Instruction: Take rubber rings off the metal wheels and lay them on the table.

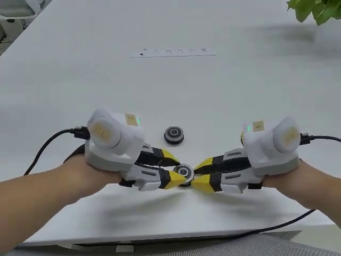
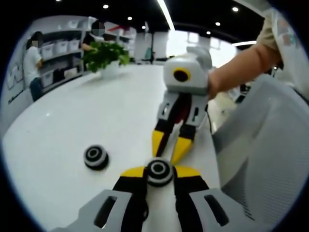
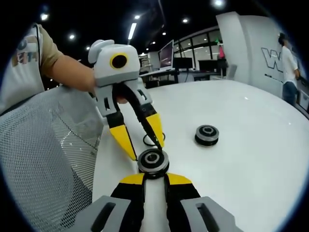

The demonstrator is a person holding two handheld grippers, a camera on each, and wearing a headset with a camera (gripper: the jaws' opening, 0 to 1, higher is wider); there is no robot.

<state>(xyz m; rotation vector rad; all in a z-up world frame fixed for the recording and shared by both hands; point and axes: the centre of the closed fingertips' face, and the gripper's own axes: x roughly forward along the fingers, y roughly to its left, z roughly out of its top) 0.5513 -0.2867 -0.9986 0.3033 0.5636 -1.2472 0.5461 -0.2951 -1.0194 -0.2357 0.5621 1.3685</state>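
Two wheels sat on the white table (image 1: 240,80). The near wheel (image 1: 184,172) stood close to the table's near edge, at the spot where both grippers met. The far wheel (image 1: 174,134) lay flat by itself just beyond it, touched by nothing. The left gripper (image 1: 177,169) came in from the left and had the near wheel clasped between its yellow jaw tips; in the left gripper view the tips sat tight against either side of the wheel. The right gripper (image 1: 198,175) came in from the right with its jaws a little apart and their tips up against the wheel's rim. Whether it gripped anything there could not be told. Both wheels showed a dark outer band around a bright metal hub. In the right gripper view a thin black loop (image 3: 153,139) showed just past the near wheel, beside one jaw of the left gripper. Whether it lay on the table or hung from that jaw could not be told. At the far side of the table lay a paper strip (image 1: 173,52) with small print, and a leafy plant (image 1: 317,8) stood at the far right corner. A black cable (image 1: 48,146) ran from the left gripper off to the left. A grey mesh chair (image 3: 43,159) stood at the near side, close to the person.
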